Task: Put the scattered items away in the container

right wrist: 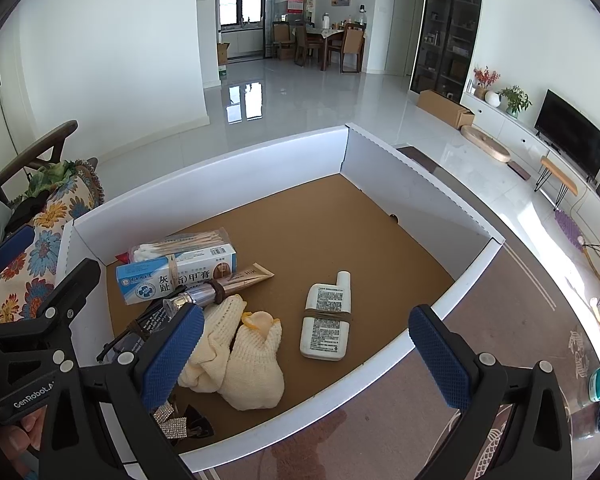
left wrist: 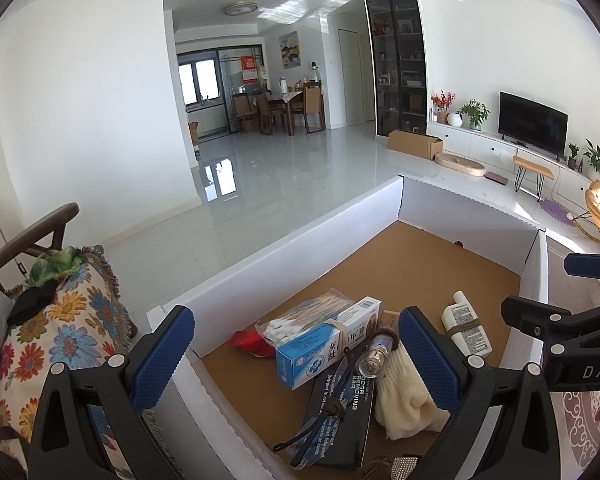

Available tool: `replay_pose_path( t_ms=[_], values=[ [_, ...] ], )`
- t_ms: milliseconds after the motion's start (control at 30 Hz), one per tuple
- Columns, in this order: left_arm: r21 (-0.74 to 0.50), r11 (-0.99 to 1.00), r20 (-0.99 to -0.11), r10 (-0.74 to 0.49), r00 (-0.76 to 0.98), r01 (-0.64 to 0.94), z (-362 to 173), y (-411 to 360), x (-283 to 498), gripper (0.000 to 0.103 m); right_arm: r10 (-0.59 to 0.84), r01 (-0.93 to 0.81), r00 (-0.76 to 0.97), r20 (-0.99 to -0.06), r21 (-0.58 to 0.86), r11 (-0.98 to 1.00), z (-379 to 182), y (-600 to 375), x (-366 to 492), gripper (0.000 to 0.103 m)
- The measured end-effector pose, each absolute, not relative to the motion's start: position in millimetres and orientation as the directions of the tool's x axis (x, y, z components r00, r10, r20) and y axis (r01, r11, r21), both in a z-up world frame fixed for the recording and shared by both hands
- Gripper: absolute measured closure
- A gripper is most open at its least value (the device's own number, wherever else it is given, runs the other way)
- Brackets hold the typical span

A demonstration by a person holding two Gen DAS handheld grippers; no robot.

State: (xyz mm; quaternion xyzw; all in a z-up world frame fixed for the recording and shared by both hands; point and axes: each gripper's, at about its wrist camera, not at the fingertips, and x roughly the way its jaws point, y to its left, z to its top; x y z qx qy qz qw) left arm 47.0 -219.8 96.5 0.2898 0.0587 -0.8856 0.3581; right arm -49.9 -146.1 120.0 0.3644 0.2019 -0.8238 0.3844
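Note:
A white container (right wrist: 400,188) with a brown cardboard floor lies below both grippers. Inside it are a pack of cotton swabs (right wrist: 180,246), a blue-and-white medicine box (right wrist: 172,276), a brown tube (right wrist: 236,280), a white bottle (right wrist: 326,320) with a band round it, a cream knit piece (right wrist: 244,356) and a sparkly clip (right wrist: 174,420). The left wrist view also shows a black box (left wrist: 340,412) and a red packet (left wrist: 248,340). My left gripper (left wrist: 296,356) hangs open over the box's near left corner. My right gripper (right wrist: 306,360) hangs open over the near edge. Neither holds anything.
A wooden chair with a floral throw (left wrist: 60,332) stands just left of the container. A patterned mat (right wrist: 500,340) lies under and to the right of it, with a teal jar (right wrist: 598,384) at its far right. Glossy tiled floor stretches beyond.

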Motion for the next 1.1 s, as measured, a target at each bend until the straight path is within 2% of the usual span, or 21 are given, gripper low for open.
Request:
replay_pose_path(
  t_ms=[1100],
  values=[
    [0.103, -0.734, -0.556, -0.602, -0.573, 0.671, 97.1, -220.8, 47.5, 0.000, -0.491, 0.778, -0.444, -0.750, -0.050, -0.626, 127.5, -146.2, -50.3, 0.001]
  ],
)
